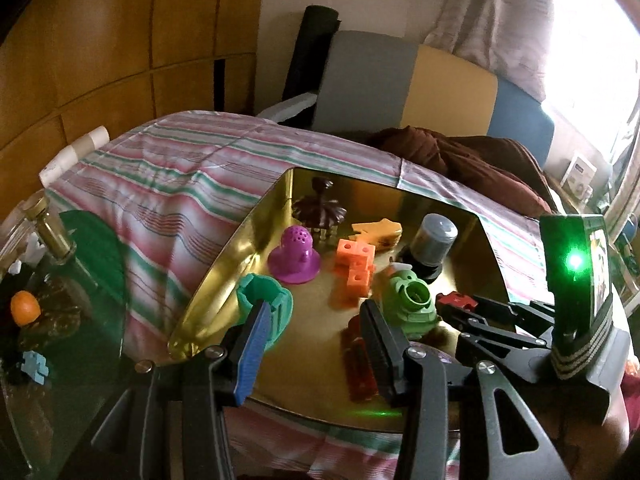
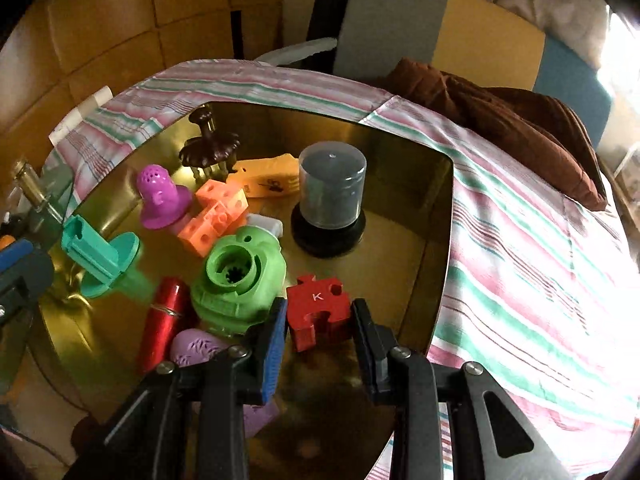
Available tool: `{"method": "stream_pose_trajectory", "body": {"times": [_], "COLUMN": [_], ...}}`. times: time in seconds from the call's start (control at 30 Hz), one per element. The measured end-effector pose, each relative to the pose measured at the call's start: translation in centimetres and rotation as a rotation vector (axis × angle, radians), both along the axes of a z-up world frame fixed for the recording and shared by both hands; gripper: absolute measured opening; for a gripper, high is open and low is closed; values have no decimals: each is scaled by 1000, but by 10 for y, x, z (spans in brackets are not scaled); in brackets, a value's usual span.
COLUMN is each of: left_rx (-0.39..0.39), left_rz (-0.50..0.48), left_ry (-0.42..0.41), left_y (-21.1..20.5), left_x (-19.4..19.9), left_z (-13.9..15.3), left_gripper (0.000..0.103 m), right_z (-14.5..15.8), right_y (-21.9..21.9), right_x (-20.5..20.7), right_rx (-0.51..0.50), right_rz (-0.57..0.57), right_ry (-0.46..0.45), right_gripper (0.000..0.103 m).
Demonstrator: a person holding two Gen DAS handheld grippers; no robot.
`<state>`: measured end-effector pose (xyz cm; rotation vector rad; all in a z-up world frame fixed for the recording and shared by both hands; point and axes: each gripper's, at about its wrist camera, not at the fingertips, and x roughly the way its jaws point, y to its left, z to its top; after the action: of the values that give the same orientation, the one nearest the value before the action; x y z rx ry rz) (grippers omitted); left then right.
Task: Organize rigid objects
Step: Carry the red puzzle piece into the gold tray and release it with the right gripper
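A gold tray (image 2: 440,240) full of toys sat on a striped cloth (image 2: 520,240) near wooden cupboards (image 1: 100,40). The right gripper (image 2: 320,320) clasped a red puzzle piece (image 2: 316,308) over the tray; the left gripper (image 1: 312,320) hung unclenched, empty.

In the tray (image 2: 440,240), the puzzle piece (image 2: 318,312) lies before the lidded canister (image 2: 332,192).

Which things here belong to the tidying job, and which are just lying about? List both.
Job: gold tray, red puzzle piece in the right gripper, green toy, orange blocks, teal piece, red tube.
Lying about: brown cloth, glass bottle, striped cloth.
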<state>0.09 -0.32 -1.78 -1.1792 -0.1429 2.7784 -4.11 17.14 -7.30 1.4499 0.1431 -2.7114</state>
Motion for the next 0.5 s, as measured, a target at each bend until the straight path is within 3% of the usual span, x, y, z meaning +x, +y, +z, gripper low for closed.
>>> {"method": "stream_pose_trajectory", "body": {"times": [0.33,0.5], "left_rx": [-24,-33], "left_rz": [40,56], "left_ry": [-19,-30], "left_y": [-2,-3], "left_x": [-2,-3], "left_z": [-1,-1], "left_gripper": [47,47], "right_z": [0,3], "right_y": [-1,-1], "right_x": [2,9], "right_rx": [-17,-54], "right_rz": [-14,-21], "right_ry": [-8,-12], "right_gripper": [33,40]}}
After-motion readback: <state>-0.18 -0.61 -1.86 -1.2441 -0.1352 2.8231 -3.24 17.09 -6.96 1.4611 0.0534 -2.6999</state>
